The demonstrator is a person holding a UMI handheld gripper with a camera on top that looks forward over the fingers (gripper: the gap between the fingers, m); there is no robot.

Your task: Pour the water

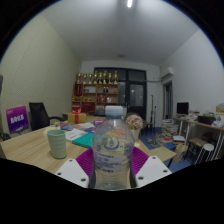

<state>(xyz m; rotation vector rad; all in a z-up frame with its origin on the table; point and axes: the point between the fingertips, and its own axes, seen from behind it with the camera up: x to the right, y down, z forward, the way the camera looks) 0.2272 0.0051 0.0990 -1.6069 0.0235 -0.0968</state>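
Observation:
A clear plastic water bottle (112, 150) with a white cap stands upright between my fingers, filling the space just ahead of the camera. Both magenta pads (84, 160) press against its sides, so my gripper (112, 170) is shut on the bottle. The bottle looks lifted above the wooden table (30, 145). A pale green cup (57, 143) stands on the table to the left of the bottle, a short way beyond my fingers. The bottle's base is hidden below the view.
Books and papers (72, 131) lie on the table behind the cup. A purple sign (16, 118) and a black chair (38, 114) stand at the left. A shelf with bottles (98, 90) is at the back, desks (200, 135) at the right.

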